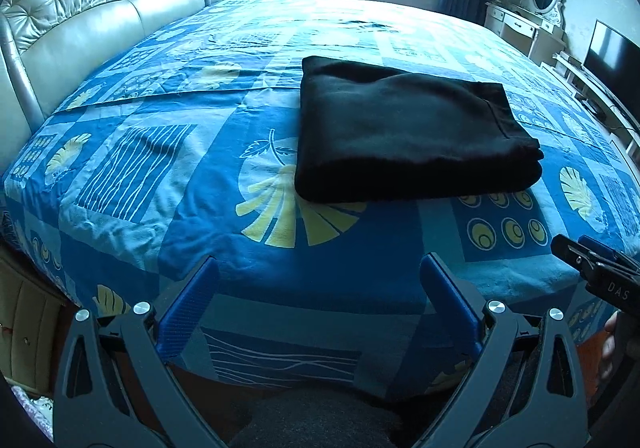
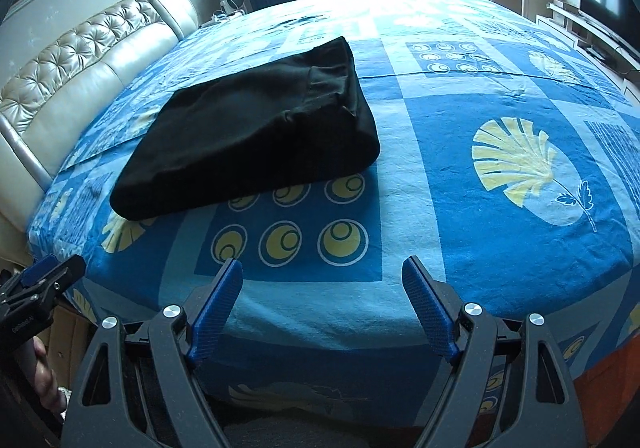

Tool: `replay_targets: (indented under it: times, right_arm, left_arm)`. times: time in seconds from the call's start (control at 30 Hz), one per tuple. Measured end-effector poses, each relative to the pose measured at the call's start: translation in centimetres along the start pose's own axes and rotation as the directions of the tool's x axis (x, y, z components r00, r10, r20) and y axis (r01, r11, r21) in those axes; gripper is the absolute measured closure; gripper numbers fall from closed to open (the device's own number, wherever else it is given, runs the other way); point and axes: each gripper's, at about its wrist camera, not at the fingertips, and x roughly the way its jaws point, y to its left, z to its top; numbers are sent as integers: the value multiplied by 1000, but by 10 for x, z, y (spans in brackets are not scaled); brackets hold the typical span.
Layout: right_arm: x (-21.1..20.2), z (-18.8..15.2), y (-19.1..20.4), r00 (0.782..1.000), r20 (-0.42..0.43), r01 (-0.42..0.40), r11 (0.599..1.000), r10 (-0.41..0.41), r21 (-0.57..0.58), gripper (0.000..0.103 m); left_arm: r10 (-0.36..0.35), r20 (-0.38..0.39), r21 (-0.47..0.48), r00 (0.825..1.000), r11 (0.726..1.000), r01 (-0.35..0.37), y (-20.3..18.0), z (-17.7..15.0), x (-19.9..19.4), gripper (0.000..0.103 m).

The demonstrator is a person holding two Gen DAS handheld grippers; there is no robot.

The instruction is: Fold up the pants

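Pants (image 1: 404, 132): one pair, black, of soft matte fabric. State: folded into a compact, thick rectangular bundle of several layers; a stitched seam or hem is seen along one short end (image 2: 332, 84), where the layers are slightly raised and rumpled. Pose: laid flat, edges roughly squared, rounded fold turned toward the near edge of the bed (image 1: 168, 184). Location: on the blue patterned bed cover, toward the near side of the bed, partly over a yellow leaf motif and just beyond a block of yellow circles.
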Motion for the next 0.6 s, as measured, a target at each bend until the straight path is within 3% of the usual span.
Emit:
replay_targets:
  times: [0.6]
  right_arm:
    - [2, -3, 5, 1000, -9, 25, 999, -25, -30, 22]
  left_arm:
    - [10, 6, 14, 1000, 1000, -11, -5, -1, -1, 3]
